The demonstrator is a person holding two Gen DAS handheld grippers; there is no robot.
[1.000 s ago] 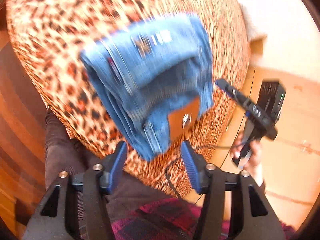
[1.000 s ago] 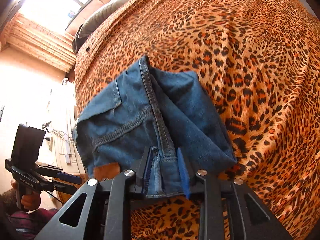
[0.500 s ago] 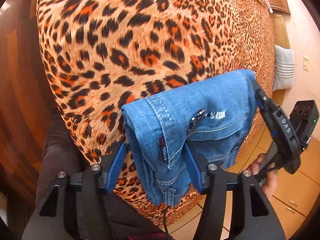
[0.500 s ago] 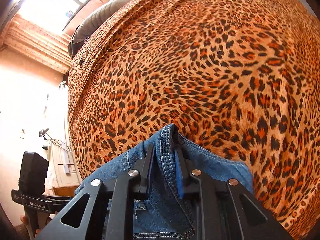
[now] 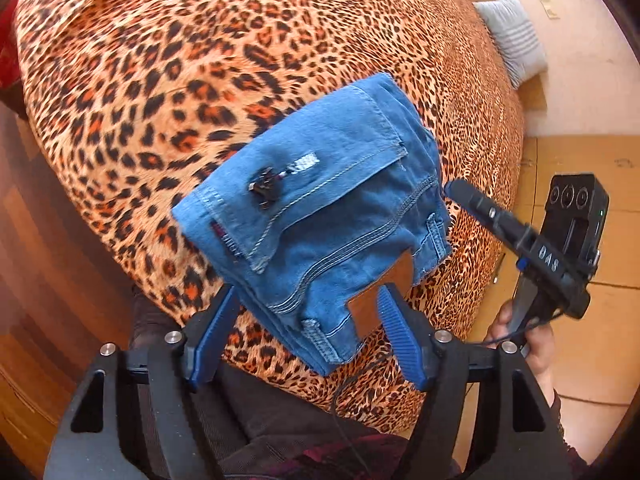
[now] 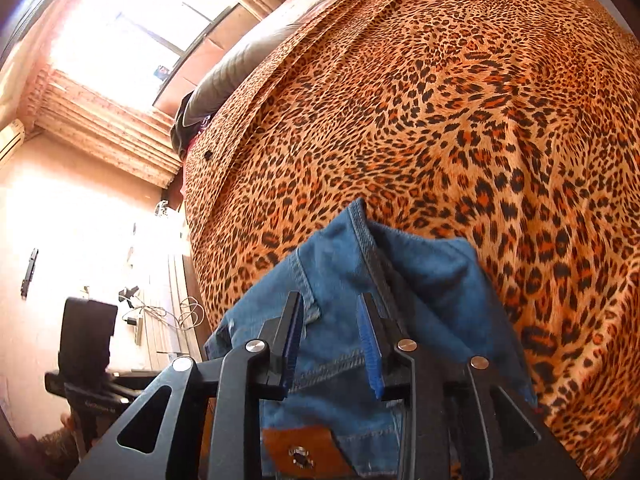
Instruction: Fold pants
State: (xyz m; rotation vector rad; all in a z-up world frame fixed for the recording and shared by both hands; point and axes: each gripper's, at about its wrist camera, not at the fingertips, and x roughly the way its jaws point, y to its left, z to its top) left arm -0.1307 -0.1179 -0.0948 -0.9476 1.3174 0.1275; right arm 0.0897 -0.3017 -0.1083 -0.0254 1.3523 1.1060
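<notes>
The folded jeans (image 5: 320, 216) are lying in the centre of the left wrist view, on the near edge of the leopard-print bedspread (image 5: 200, 60). Half a second ago denim was being pinched by both grippers; now it is being let go. The left gripper (image 5: 308, 332) is being held wide, its jaws having just been opening, with only the bundle's lower corner between them, unpressed. The right gripper (image 6: 330, 344) has likewise been opening and is narrowly parted above the cloth, apparently gripping nothing. The fold is judged essentially finished.
</notes>
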